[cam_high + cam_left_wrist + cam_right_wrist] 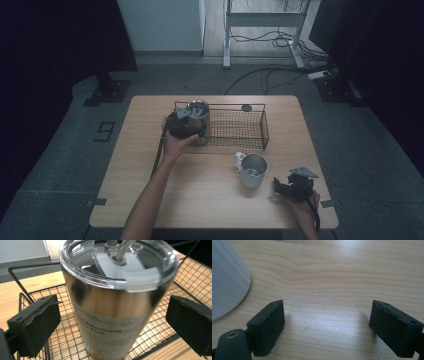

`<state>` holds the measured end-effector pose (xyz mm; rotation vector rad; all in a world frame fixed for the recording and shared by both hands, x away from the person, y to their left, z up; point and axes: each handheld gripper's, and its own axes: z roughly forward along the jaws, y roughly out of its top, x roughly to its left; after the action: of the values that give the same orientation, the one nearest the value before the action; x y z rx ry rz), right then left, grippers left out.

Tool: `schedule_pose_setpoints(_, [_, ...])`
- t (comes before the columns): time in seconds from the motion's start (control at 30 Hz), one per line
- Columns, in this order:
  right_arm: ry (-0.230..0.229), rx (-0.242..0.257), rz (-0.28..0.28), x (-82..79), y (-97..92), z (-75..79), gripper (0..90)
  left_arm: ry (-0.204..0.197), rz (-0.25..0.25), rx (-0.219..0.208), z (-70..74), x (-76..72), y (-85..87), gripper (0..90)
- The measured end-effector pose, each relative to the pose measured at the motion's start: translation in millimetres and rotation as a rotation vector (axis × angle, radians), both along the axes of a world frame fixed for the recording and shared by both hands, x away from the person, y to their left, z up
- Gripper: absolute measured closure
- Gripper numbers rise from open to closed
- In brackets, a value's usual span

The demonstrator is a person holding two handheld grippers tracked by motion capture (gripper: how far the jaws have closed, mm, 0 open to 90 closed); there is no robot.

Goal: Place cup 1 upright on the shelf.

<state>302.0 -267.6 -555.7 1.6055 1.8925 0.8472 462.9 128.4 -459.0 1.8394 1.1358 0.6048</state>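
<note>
A steel tumbler (pixel 197 112) with a clear lid stands upright in the left end of a black wire basket (pixel 263 130). My left gripper (pixel 194 125) is at the tumbler, held by a hand at the basket's near left corner. In the left gripper view the tumbler (pixel 112 322) stands between the two black pads (pixel 37 325), with a gap on each side, so the left gripper (pixel 112 305) is open. My right gripper (pixel 278 186) rests at the table's near right, just right of a white mug (pixel 252 170). Its jaws stand apart over bare wood, so the right gripper (pixel 327 307) is open.
The basket (pixel 160 322) sits at the back middle of the wooden table (pixel 200 200). The mug's side (pixel 227 277) is at the left edge of the right gripper view. A small dark disc (pixel 246 107) lies behind the basket. Cables and desk legs are on the floor beyond.
</note>
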Motion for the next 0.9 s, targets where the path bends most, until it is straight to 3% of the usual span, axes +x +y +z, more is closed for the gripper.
schedule_pose_setpoints(0.67, [0.0,-0.001,-0.001,-0.1,0.0,0.0,12.8,-0.034,-0.018,0.007,4.0,-30.3,14.9,2.5])
schedule_pose_setpoints(0.9, [0.001,0.001,-0.002,-0.1,0.1,0.2,12.8,-0.05,-0.036,0.005,4.5,-46.0,30.1,4.0])
